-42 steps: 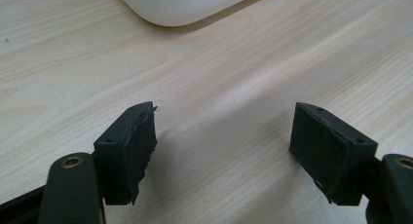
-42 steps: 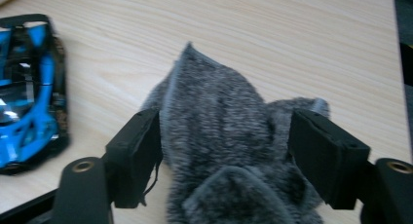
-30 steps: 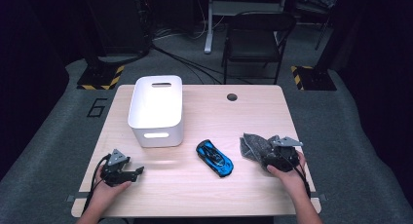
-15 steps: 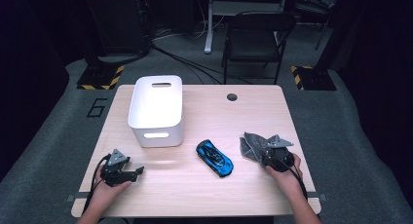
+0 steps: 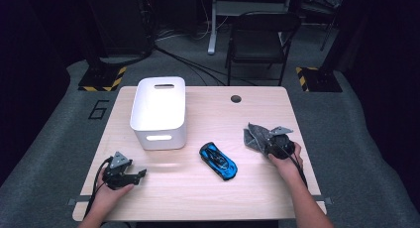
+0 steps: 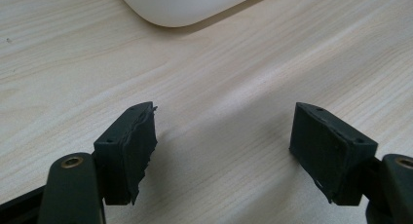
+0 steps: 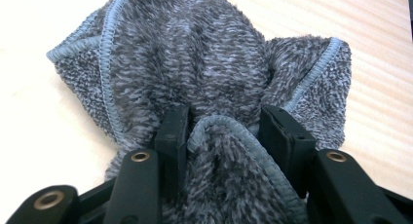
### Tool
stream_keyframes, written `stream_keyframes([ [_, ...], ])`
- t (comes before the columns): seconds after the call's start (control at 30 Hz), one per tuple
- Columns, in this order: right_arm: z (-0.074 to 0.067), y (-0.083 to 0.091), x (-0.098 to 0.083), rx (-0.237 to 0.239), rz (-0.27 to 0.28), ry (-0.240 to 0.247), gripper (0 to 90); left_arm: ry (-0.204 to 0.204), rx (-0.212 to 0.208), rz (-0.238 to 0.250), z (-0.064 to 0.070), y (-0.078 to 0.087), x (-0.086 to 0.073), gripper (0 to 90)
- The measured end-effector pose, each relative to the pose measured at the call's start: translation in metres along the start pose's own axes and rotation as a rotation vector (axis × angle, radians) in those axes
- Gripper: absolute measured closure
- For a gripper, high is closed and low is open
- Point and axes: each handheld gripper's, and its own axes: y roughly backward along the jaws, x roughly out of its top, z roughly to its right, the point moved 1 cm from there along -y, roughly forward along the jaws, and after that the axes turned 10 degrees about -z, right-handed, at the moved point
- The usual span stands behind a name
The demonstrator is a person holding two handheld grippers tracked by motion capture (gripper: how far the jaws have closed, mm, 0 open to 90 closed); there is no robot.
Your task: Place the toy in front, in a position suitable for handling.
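A crumpled grey cloth (image 5: pixel 253 135) with a blue hem lies at the table's right side. My right gripper (image 5: pixel 266 142) is shut on it. Its jaws have just been closing, and in the right gripper view a fold of the cloth (image 7: pixel 204 63) is pinched between the pads of that gripper (image 7: pixel 224 129). A blue toy car (image 5: pixel 218 160) sits near the table's middle, left of the cloth. My left gripper (image 5: pixel 140 173) rests at the front left, open. In the left gripper view its jaws (image 6: pixel 224 136) stand wide with bare wood between them.
A white bin (image 5: pixel 158 109) stands upside down at the back left, and its rounded edge (image 6: pixel 185 5) lies just ahead of the left gripper. The wooden table (image 5: pixel 208 198) has a round cable hole (image 5: pixel 236 98) at the back. A chair (image 5: pixel 262 37) stands behind it.
The right hand has shifted a little away from the person and to the left, and the cloth has bunched up and moved with it. The left gripper, car and bin have stayed put.
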Motion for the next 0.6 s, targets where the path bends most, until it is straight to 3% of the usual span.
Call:
stream_keyframes([
  [0.07,0.005,-0.004,0.005,0.007,0.005,0.008,54.6,-0.002,0.000,-0.002,0.000,0.000,0.000,24.7],
  [0.37,0.020,-0.016,0.024,0.027,0.009,-0.053,54.6,0.002,0.000,0.000,0.000,0.000,0.000,24.8],
  [0.6,0.025,-0.009,0.024,0.050,0.039,-0.107,50.9,0.002,0.000,0.000,0.000,0.000,0.000,24.8],
])
